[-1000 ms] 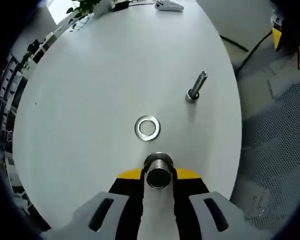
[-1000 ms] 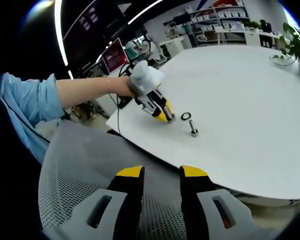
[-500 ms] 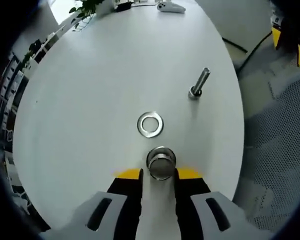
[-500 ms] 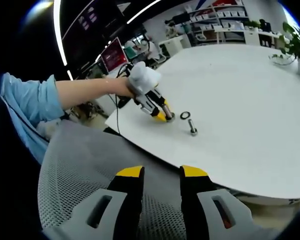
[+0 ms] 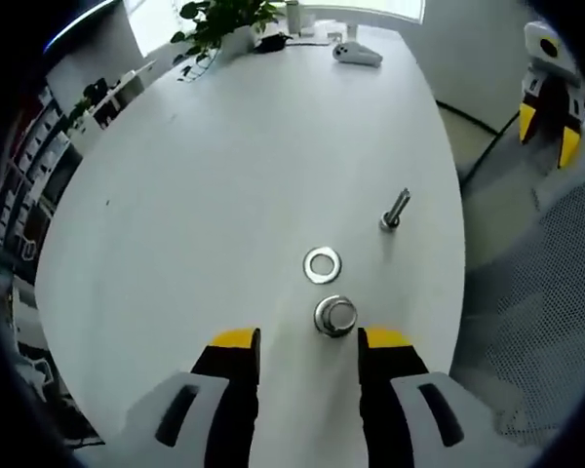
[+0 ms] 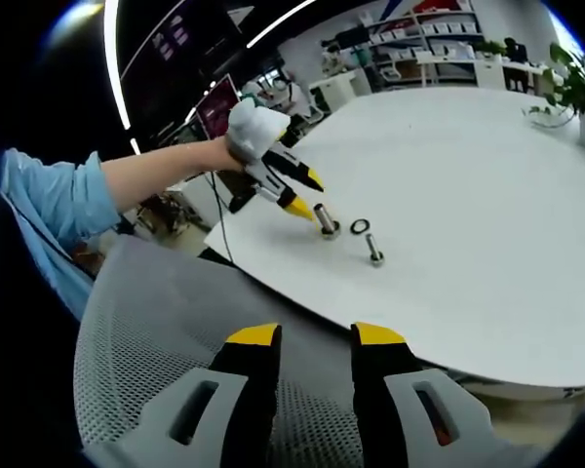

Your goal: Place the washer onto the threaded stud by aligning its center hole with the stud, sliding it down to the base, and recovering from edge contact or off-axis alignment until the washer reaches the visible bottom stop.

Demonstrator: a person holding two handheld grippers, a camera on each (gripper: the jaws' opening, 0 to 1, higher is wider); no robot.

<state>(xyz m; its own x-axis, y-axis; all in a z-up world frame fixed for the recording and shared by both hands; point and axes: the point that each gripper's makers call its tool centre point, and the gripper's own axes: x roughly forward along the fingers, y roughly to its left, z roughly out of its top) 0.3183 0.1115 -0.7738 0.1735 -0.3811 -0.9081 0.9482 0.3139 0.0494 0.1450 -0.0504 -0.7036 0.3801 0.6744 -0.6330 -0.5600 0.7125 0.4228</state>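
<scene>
A short thick metal stud stands upright on the white table, just ahead of my left gripper. That gripper is open, its yellow-tipped jaws apart on either side and clear of the stud. The flat steel washer lies on the table a little beyond the stud. A thin bolt stands further off to the right. In the right gripper view the stud, washer and bolt sit near the table's edge, with the left gripper open beside the stud. My right gripper hangs open, far from the table.
A grey mesh chair lies under the right gripper. A person's arm in a blue sleeve holds the left gripper. A potted plant and a white device sit at the table's far end. The right gripper shows beyond the table edge.
The left gripper has opened and let go of the stud, which now stands on the table by itself. The gripper has drawn back and up. The right gripper has not moved.
</scene>
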